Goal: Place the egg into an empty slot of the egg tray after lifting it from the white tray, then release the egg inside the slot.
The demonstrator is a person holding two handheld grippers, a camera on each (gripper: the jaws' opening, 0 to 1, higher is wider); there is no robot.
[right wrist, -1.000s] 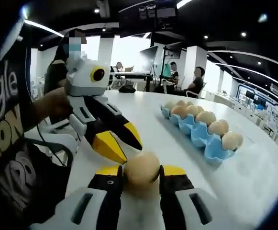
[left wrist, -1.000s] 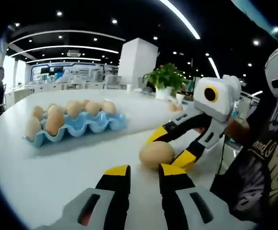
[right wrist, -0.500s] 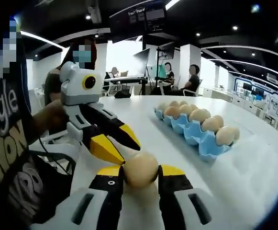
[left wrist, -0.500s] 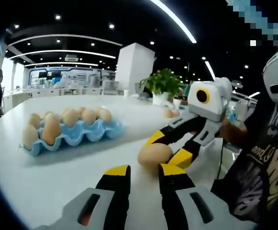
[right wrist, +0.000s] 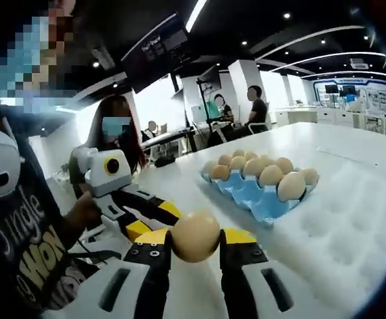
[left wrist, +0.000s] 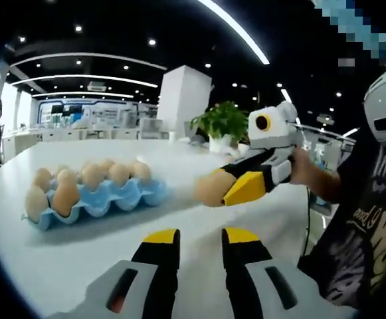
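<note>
Egg up off the table, pinched in the right gripper!

The right gripper (right wrist: 196,239) clamps the egg (right wrist: 195,235) between its yellow-tipped jaws, holding it in the air above the white table (right wrist: 352,226); in the left gripper view the same egg (left wrist: 212,187) hangs near the right end of the blue egg tray (left wrist: 106,197). That tray sits on the table, well stocked with eggs. The left gripper (left wrist: 201,238) hovers low over the table, jaws narrowly apart and gripping nothing. A potted plant (left wrist: 224,123) stands far back.
</note>
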